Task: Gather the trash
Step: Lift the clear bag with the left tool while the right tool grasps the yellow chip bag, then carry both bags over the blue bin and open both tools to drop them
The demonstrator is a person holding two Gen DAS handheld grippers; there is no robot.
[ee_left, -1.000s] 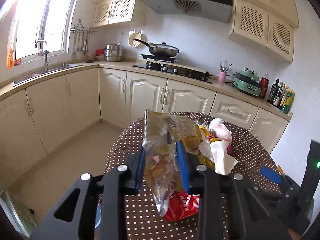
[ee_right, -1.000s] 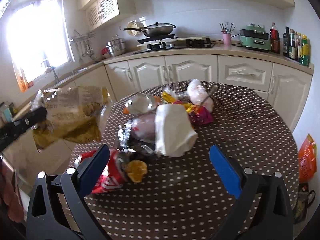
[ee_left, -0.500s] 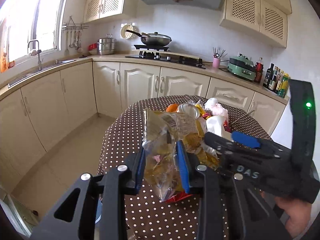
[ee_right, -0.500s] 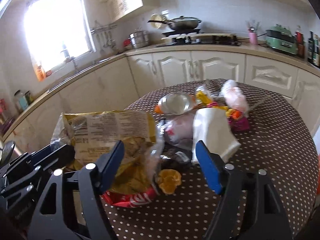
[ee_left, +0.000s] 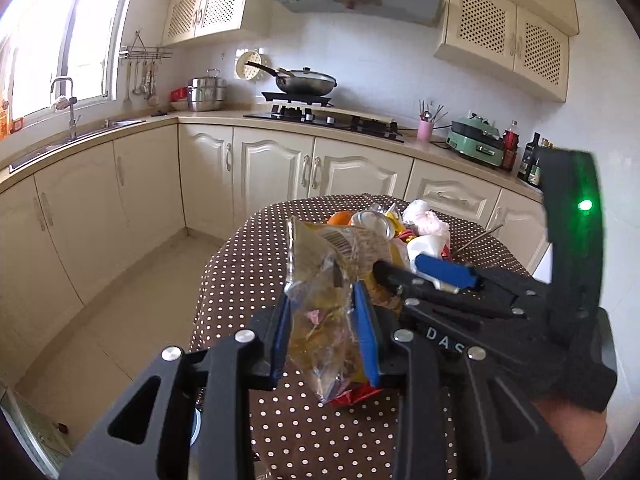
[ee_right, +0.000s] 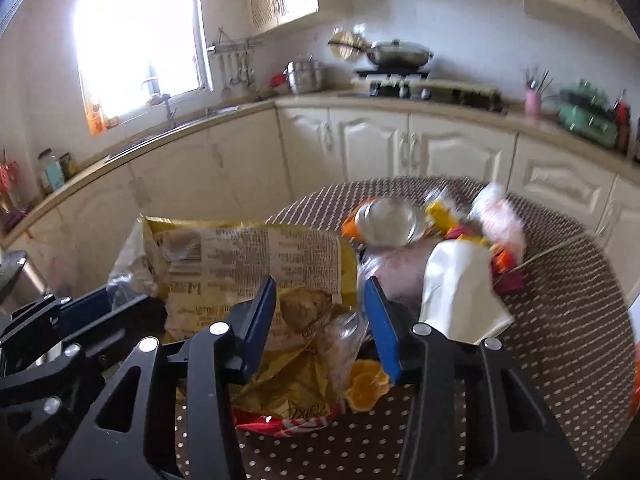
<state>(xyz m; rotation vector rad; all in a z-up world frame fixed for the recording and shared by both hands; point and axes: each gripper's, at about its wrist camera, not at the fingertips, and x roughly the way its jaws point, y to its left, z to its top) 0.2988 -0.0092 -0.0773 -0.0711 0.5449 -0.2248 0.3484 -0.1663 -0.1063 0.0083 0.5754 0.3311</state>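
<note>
My left gripper (ee_left: pixel 324 332) has its jaws clamped on the lower part of the bag (ee_left: pixel 332 280), a crinkly yellow snack bag held up above the near-left edge of the bench (ee_left: pixel 248 256). My right gripper (ee_right: pixel 320 320) has jaws partly open around the bag's right side, not pinching as far as I can tell. Risks: thin film slips out of the left jaws if I tug; the right jaws could catch the pile (ee_right: pixel 452 256) just right of them and drag the white wrapper (ee_right: pixel 456 292) or the orange peel (ee_right: pixel 366 384) off the bench. The two grippers sit close and could collide. The red wrapper (ee_right: pixel 288 424) lies under the bag.
</note>
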